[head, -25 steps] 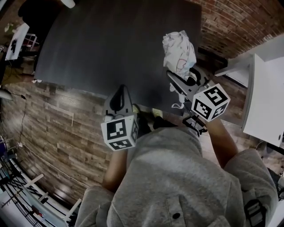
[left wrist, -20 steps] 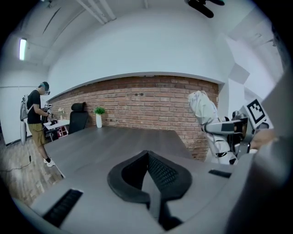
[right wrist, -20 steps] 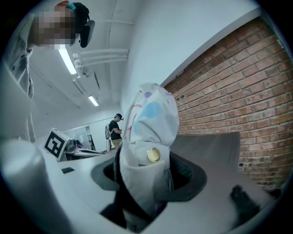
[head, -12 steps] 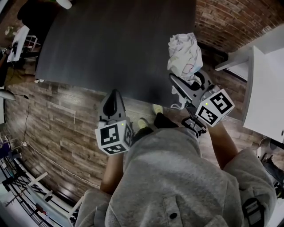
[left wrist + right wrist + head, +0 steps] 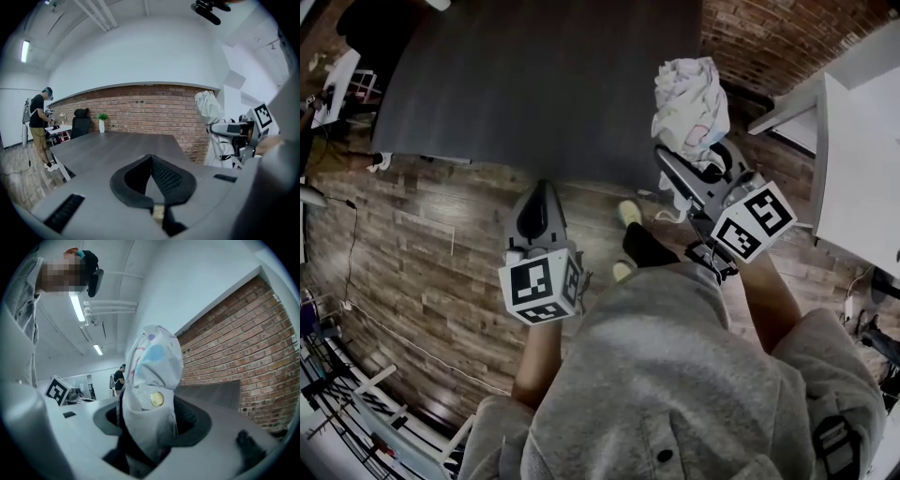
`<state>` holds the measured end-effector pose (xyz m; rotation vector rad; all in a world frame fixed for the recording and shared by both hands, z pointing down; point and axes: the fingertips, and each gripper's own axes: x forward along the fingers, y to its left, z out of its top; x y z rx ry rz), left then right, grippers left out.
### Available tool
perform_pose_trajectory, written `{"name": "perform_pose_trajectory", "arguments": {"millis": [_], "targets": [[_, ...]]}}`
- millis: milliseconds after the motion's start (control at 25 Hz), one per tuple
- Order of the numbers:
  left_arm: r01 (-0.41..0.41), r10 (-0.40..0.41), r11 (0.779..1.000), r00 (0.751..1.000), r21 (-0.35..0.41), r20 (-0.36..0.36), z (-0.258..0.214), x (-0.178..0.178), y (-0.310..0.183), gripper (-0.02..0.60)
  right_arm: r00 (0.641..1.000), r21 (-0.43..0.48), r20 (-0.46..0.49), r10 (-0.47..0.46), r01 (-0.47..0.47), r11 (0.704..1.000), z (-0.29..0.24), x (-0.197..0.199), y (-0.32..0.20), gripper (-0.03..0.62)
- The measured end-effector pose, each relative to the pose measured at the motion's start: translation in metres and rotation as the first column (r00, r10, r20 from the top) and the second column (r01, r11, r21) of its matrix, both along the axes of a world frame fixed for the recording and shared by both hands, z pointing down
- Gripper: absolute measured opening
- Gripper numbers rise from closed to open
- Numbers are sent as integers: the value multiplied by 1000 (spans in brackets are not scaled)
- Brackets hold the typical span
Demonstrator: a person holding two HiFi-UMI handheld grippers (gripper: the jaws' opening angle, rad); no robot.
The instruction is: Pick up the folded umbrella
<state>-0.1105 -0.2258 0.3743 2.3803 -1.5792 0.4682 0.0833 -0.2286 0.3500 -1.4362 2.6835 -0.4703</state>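
Note:
The folded umbrella [image 5: 690, 101] is a white bundle with pale coloured spots and a brass snap. My right gripper [image 5: 686, 161] is shut on it and holds it up past the right corner of the dark table [image 5: 534, 84]. In the right gripper view the umbrella [image 5: 154, 394] fills the gap between the jaws and stands up out of them. My left gripper [image 5: 540, 192] hangs over the wood floor in front of the table, shut with nothing in it; its black pads [image 5: 164, 176] meet at their tips. The left gripper view also shows the umbrella [image 5: 207, 108] to the right.
A white desk [image 5: 862, 159] stands close on the right, with a brick wall [image 5: 769, 37] behind. My feet [image 5: 630, 225] are on the wood floor near the table's front edge. Far off, a person [image 5: 38, 126] stands by a chair and a potted plant [image 5: 101, 123].
Both grippers have drawn back from the table. The left one has moved from the table's edge to over the floor. The umbrella stays in the right gripper and has risen slightly.

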Motion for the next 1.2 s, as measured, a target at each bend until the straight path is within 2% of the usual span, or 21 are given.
{"name": "perform_pose_trajectory", "arguments": {"millis": [240, 560, 1200], "targets": [[27, -25, 999, 999, 44, -38, -13, -32, 70, 14, 999, -1, -24, 45, -45, 999, -9, -28, 67, 250], [49, -42, 996, 995, 81, -87, -17, -74, 156, 14, 995, 29, 6, 99, -99, 995, -22, -56, 152, 252], [44, -36, 997, 994, 67, -108, -21, -82, 162, 14, 991, 32, -16, 130, -130, 991, -26, -59, 160, 252]]}}
